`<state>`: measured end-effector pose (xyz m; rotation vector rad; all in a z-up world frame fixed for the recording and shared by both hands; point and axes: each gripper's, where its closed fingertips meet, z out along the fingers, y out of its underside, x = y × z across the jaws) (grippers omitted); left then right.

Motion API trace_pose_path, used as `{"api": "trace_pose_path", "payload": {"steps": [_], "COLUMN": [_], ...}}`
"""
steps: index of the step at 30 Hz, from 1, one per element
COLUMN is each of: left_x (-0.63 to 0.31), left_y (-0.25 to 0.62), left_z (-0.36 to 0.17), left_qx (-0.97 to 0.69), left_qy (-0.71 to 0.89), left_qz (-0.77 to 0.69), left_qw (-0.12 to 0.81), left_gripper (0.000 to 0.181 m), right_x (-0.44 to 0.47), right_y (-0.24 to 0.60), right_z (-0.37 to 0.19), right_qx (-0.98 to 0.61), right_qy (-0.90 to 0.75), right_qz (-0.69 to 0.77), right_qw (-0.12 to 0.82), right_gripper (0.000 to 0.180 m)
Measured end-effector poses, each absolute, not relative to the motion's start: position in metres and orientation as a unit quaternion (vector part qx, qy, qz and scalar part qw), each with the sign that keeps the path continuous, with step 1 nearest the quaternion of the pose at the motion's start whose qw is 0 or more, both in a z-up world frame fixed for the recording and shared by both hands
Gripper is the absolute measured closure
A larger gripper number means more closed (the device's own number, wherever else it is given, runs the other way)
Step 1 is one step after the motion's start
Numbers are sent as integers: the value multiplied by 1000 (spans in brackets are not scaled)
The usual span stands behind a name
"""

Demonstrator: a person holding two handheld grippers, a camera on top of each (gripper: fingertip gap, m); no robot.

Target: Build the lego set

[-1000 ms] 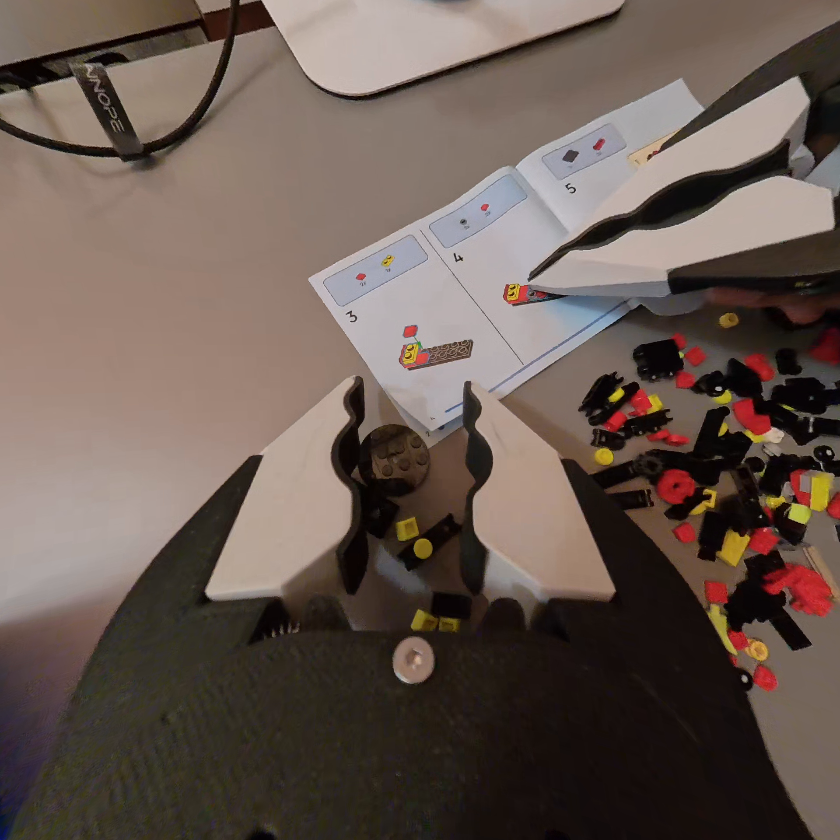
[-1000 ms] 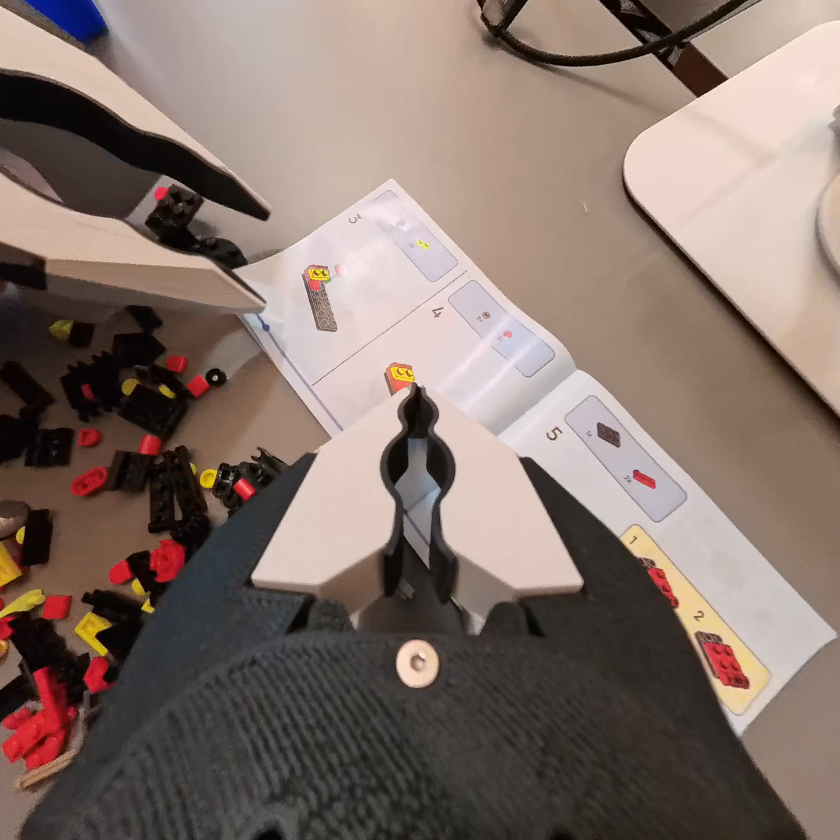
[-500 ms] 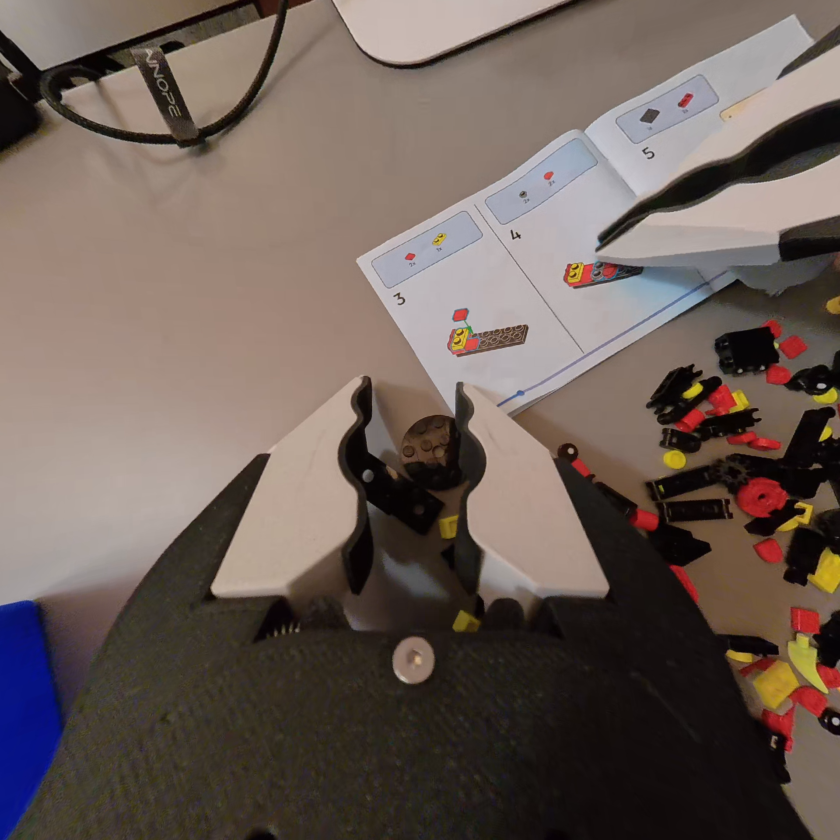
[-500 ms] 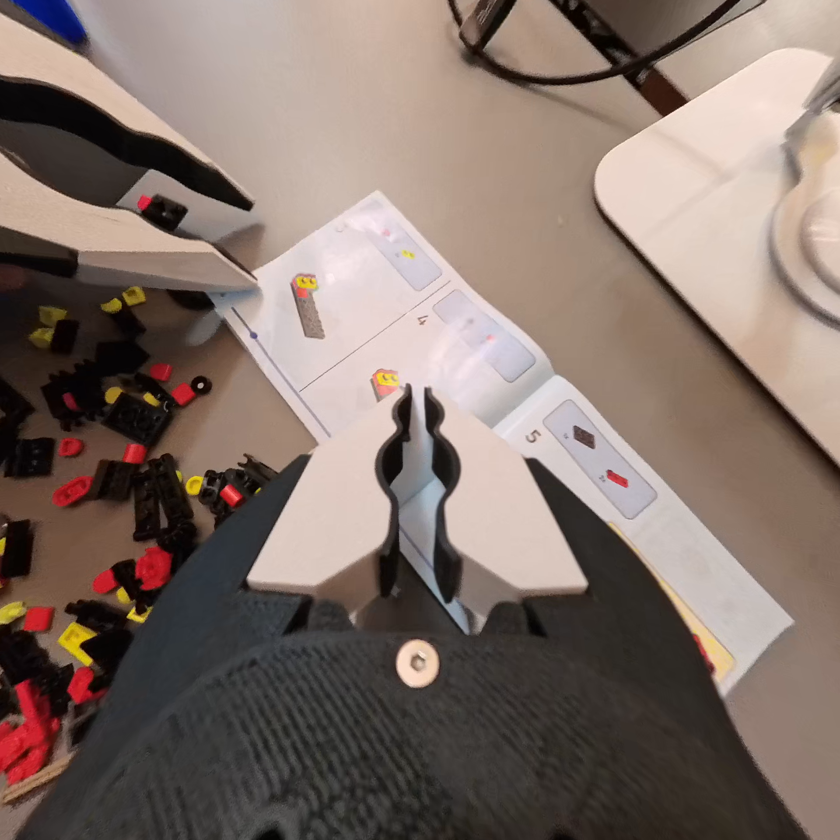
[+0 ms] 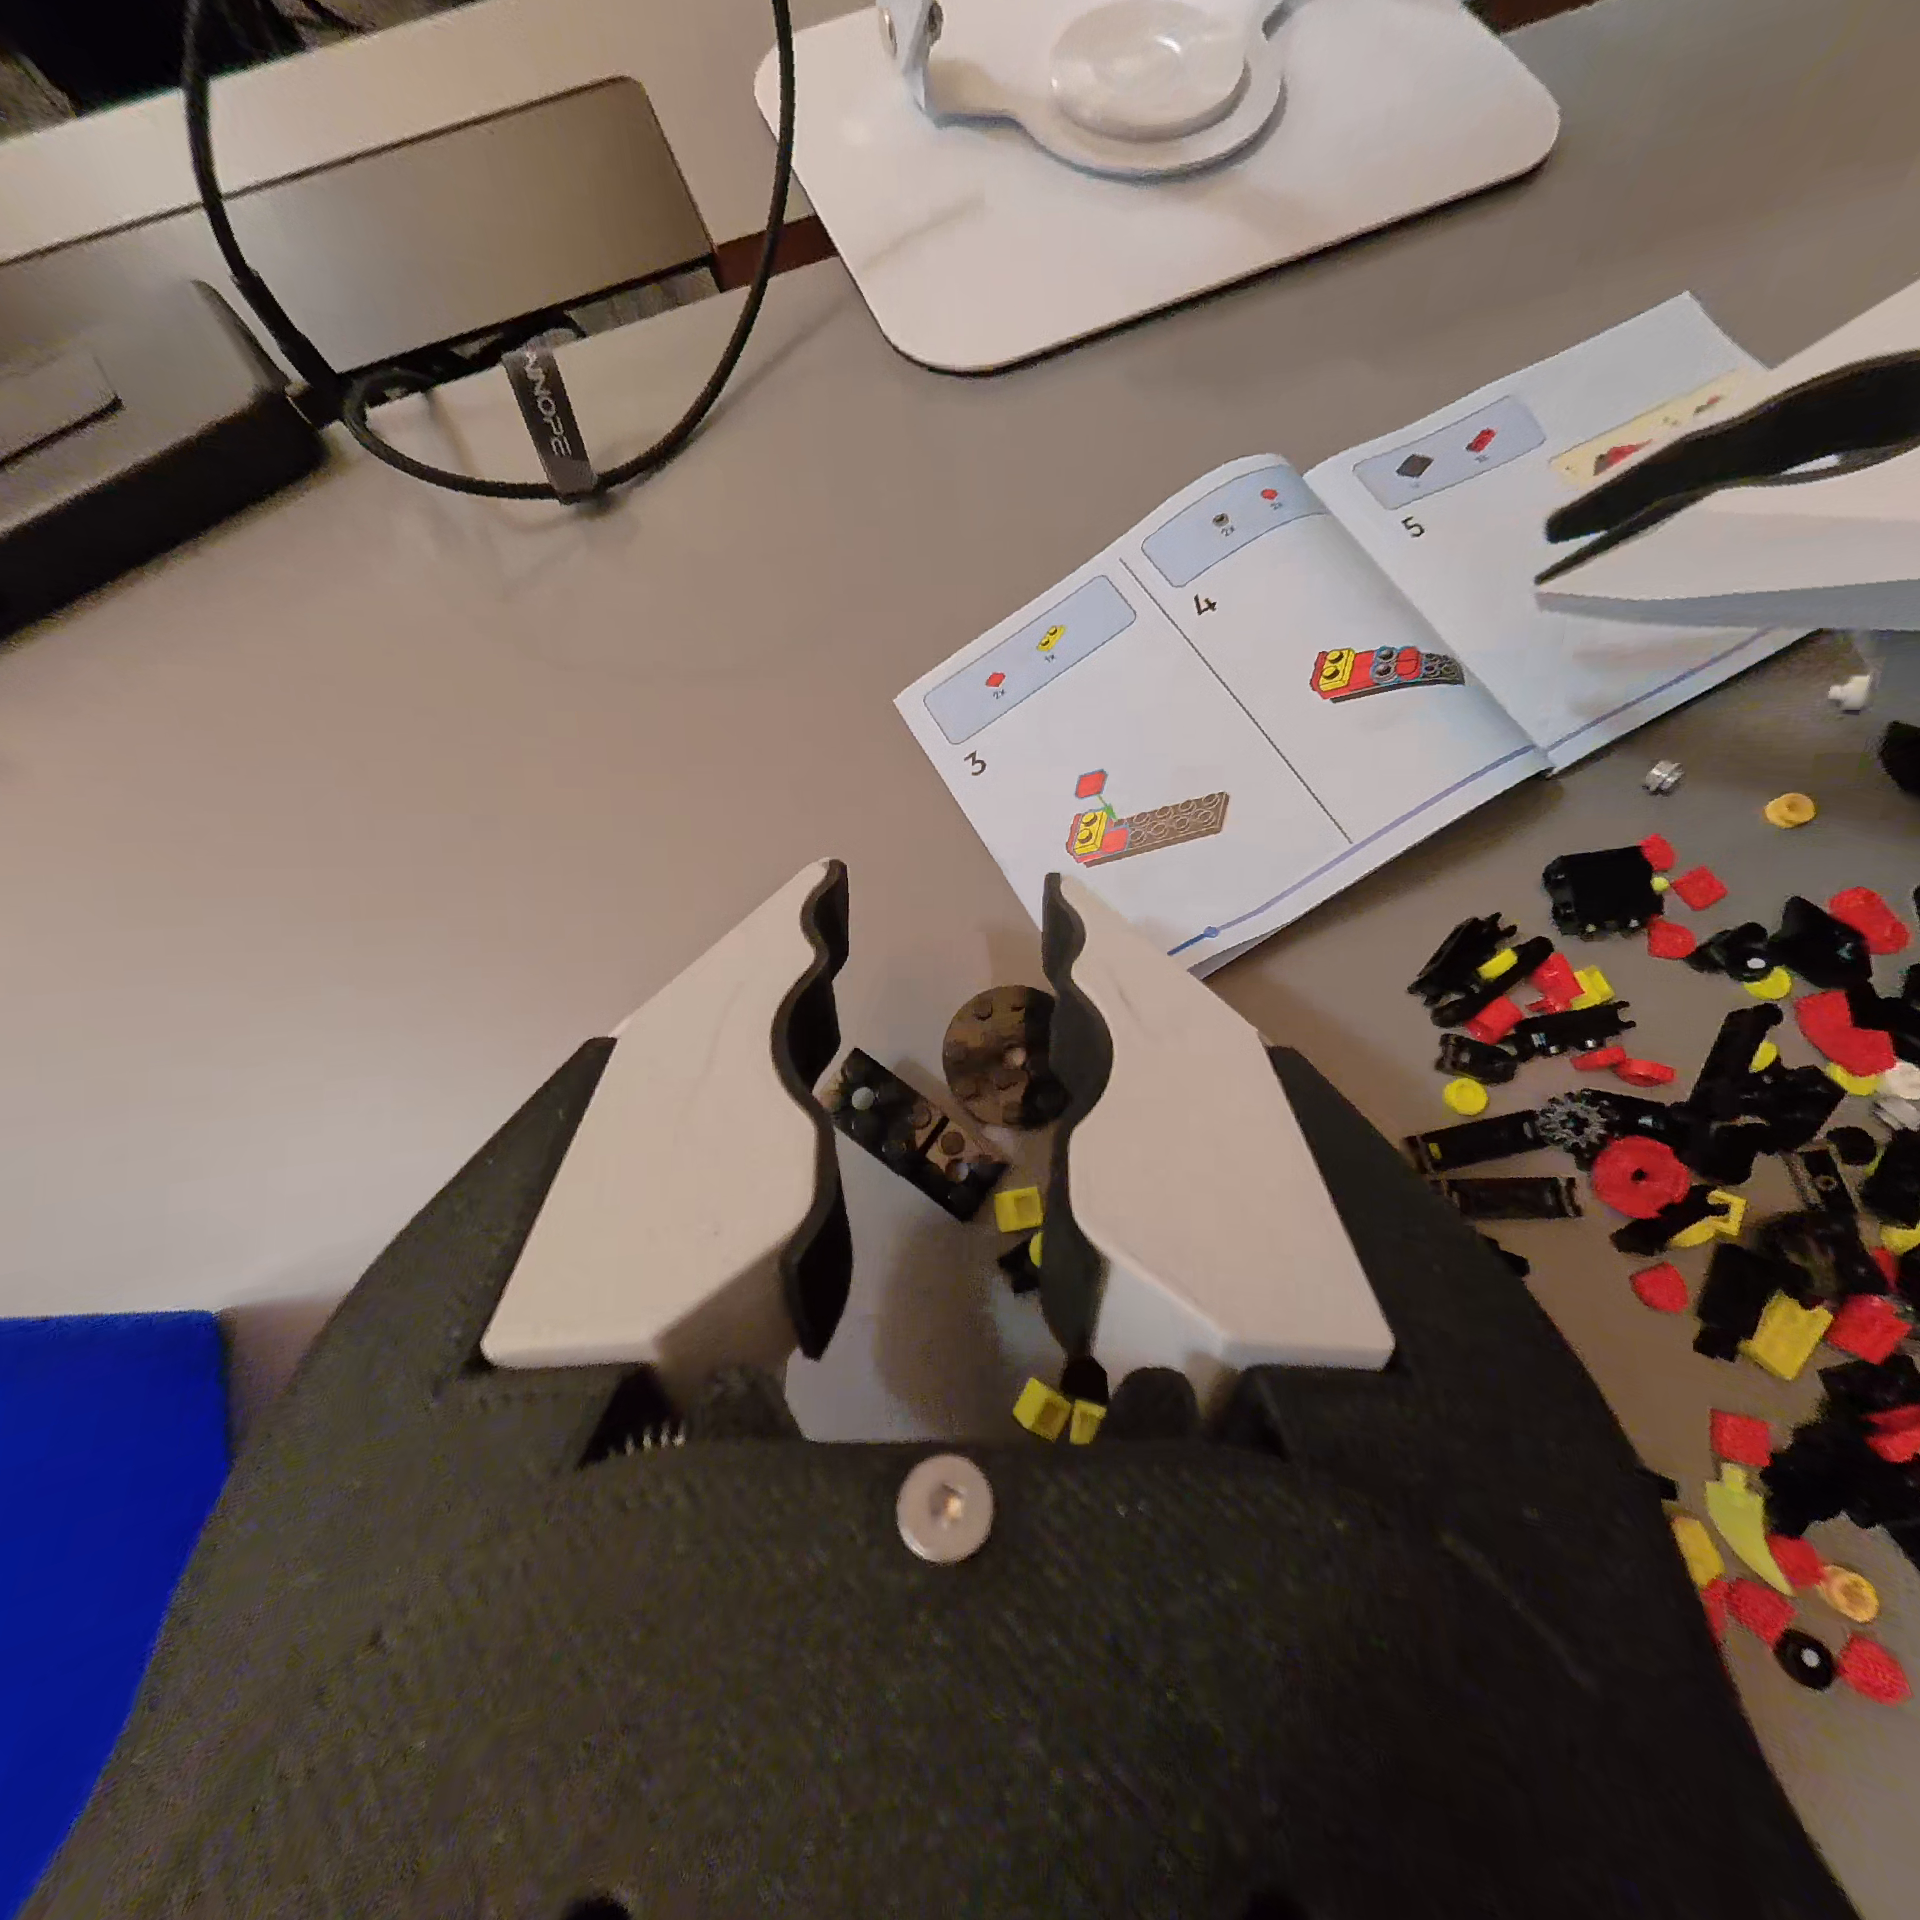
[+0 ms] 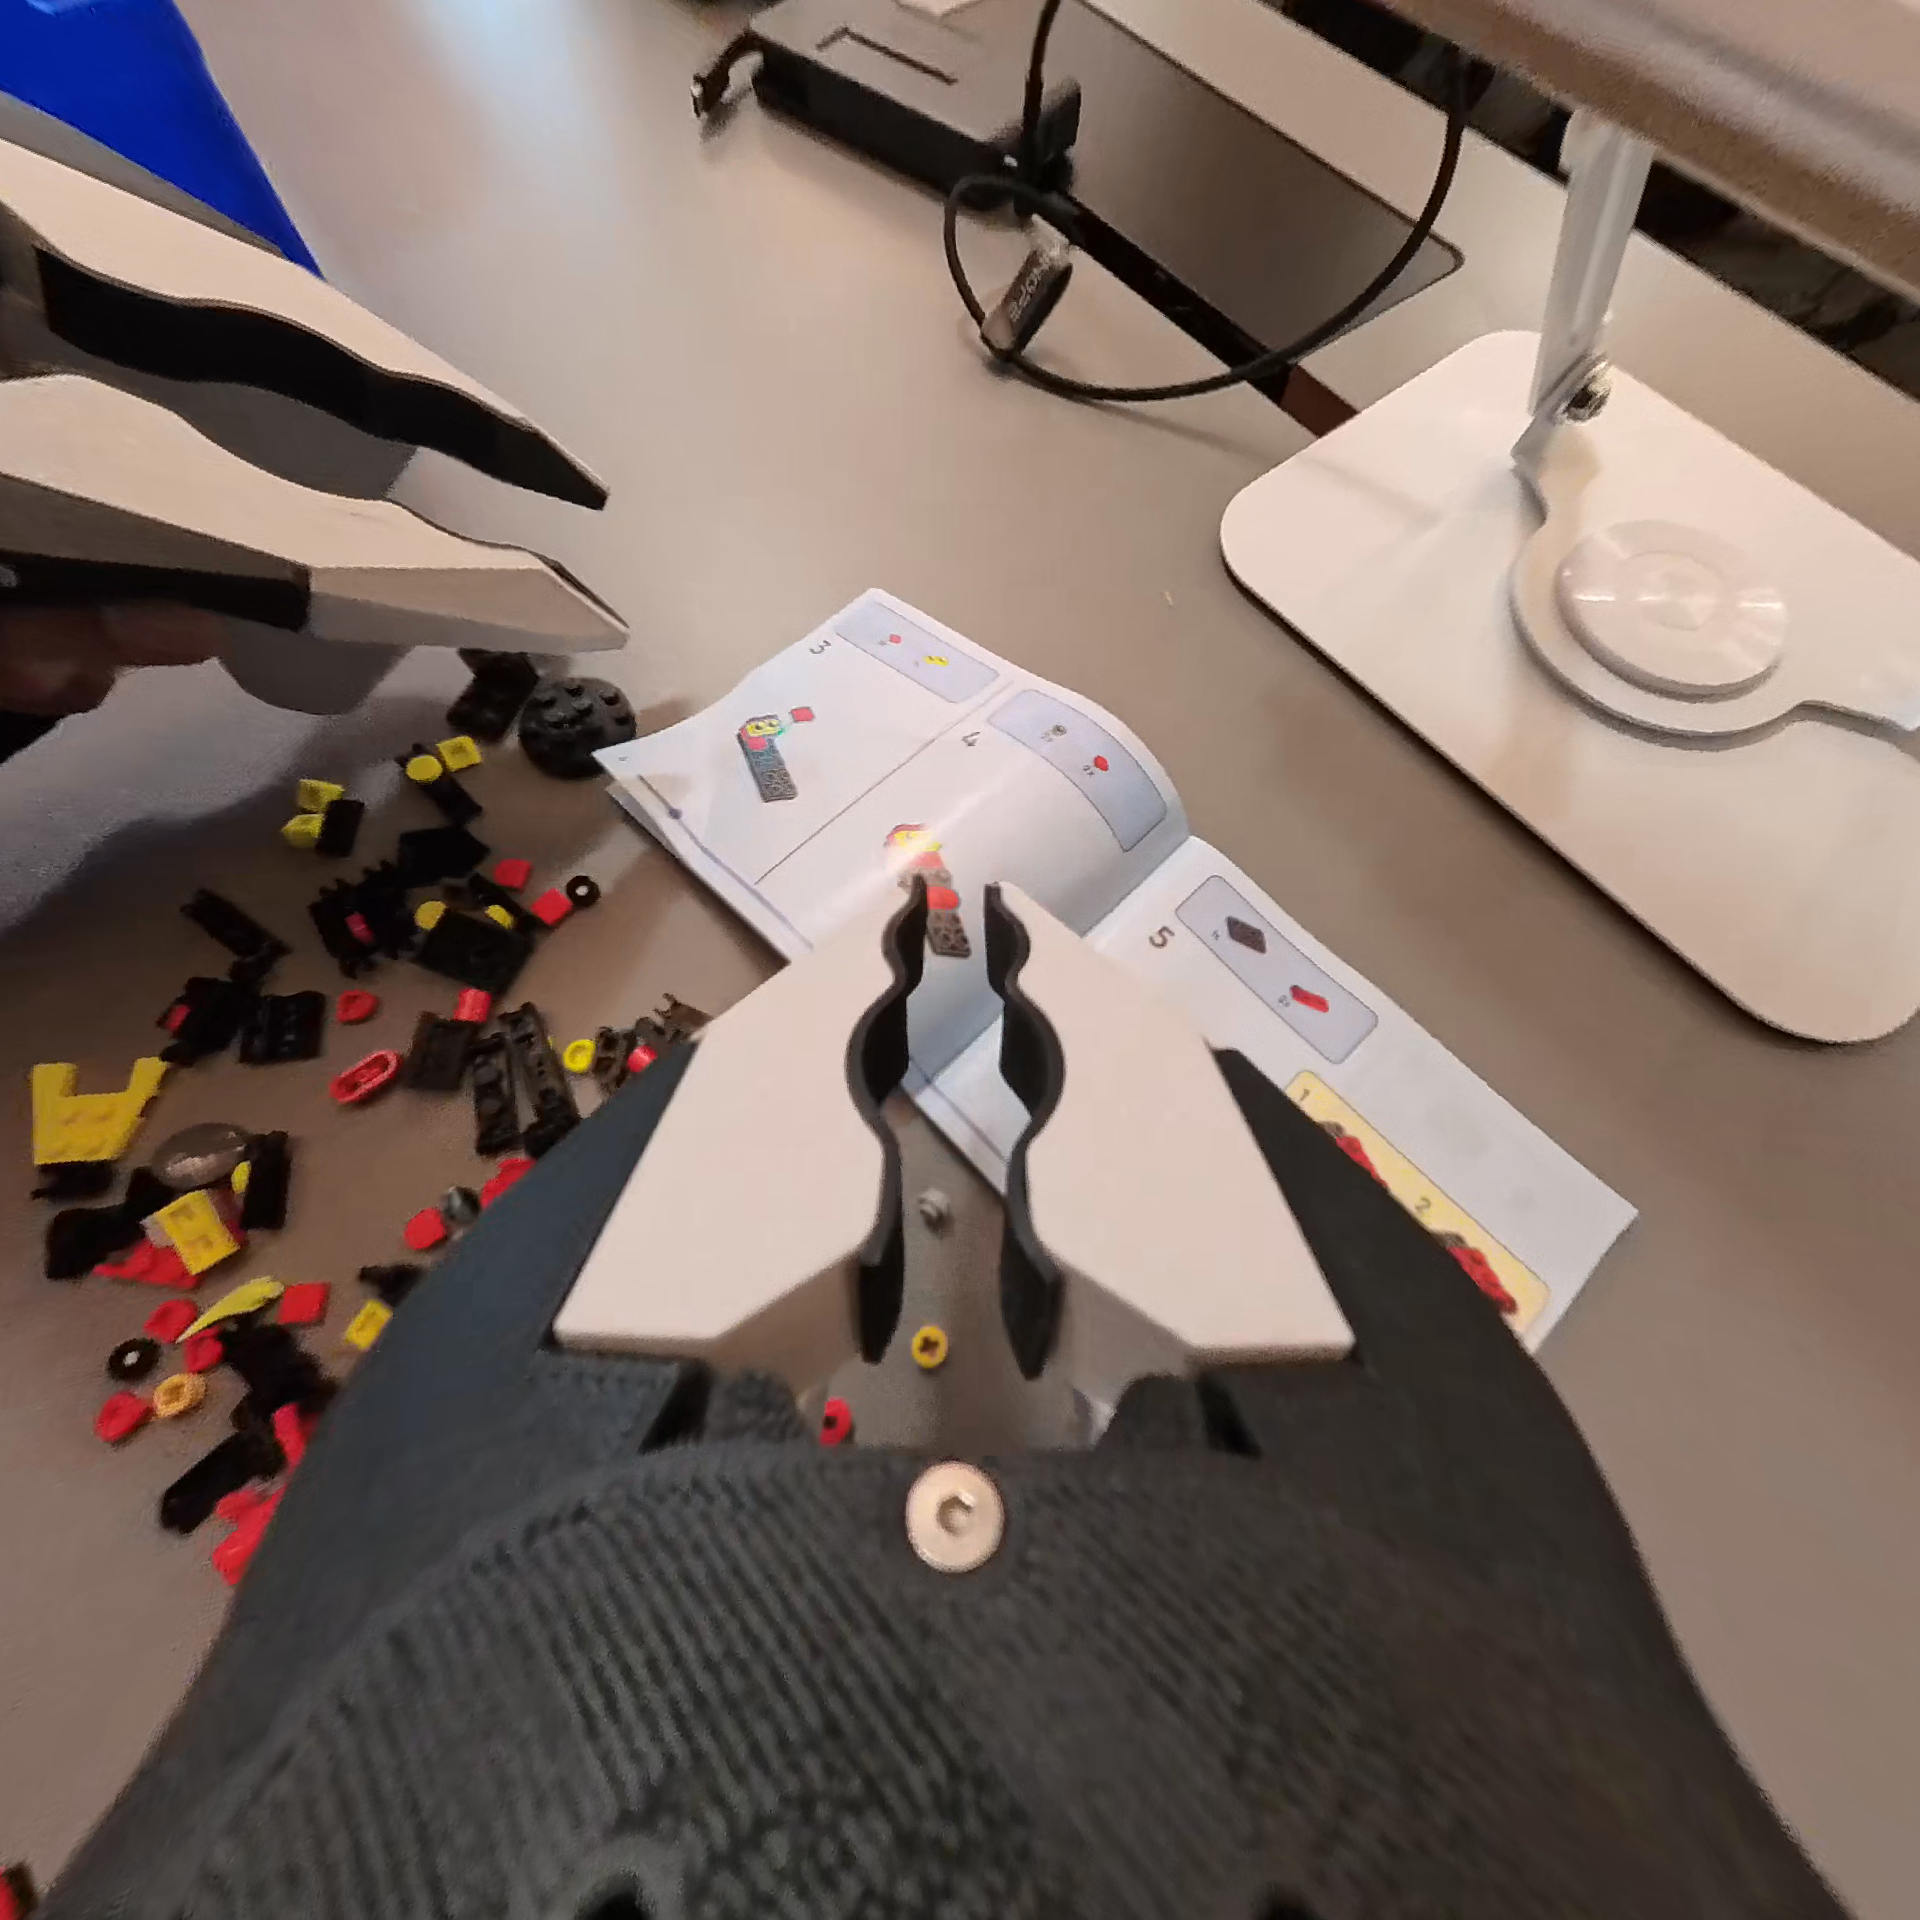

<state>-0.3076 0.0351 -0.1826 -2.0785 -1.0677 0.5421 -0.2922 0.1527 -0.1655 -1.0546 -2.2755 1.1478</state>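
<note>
My left gripper (image 5: pixel 943 894) is open and empty, above a round black plate (image 5: pixel 997 1049) and a long black plate (image 5: pixel 914 1132) that lie on the grey table between its fingers. It also shows in the right wrist view (image 6: pixel 613 566), over the same round plate (image 6: pixel 577 717). My right gripper (image 6: pixel 956 902) is slightly open and empty above the open instruction booklet (image 6: pixel 935 790); the left wrist view shows it (image 5: pixel 1553 561) at the far right over the booklet (image 5: pixel 1195 727). A loose pile of black, red and yellow bricks (image 5: pixel 1714 1143) (image 6: pixel 312 1039) lies beside the booklet.
A white stand base (image 5: pixel 1143 208) (image 6: pixel 1558 727) sits at the back. A looped black cable (image 5: pixel 499 457) (image 6: pixel 1143 374) and a dark box (image 5: pixel 125 447) lie near the table's far edge. A blue object (image 5: pixel 94 1507) is at the left. My left gripper is the nearer one to the blue object (image 5: pixel 94 1507): about 15 cm, against 30 cm.
My right gripper has gone from shut to slightly open. Both grippers have lifted and drawn back, so more of the table's far side shows. The left gripper stays open.
</note>
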Motion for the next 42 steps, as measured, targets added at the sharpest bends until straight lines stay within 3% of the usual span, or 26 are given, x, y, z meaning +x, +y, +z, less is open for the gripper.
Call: {"api": "trace_pose_path", "payload": {"steps": [1, 14, 18, 24, 30, 35, 42], "left_x": [-307, -268, -265, -256, -208, -187, -183], "left_y": [36, 54, 47, 57, 83, 92, 57], "left_z": [-180, -160, -159, -156, -151, -165, -172], "left_qx": [-805, -767, -750, -728, -742, -799, -791], "left_qy": [-416, -431, -439, -461, -419, -341, -370], "left_qz": [210, 213, 244, 183, 134, 135, 121], "left_qw": [367, 424, 431, 473, 505, 476, 472], "left_gripper": [145, 141, 154, 152, 176, 181, 179], "right_x": [-288, -197, -166, -150, -150, -152, -140], "right_y": [154, 213, 220, 224, 204, 181, 126], "right_z": [-162, -142, -144, -152, -147, -163, -178], "right_qx": [-374, -424, -422, -415, -404, -339, -242], "right_qy": [-808, -755, -740, -737, -724, -784, -840], "right_qz": [411, 449, 471, 478, 526, 479, 457], "right_qw": [194, 221, 229, 238, 190, 201, 164], "right_gripper": [170, 170, 172, 175, 172, 167, 158]}}
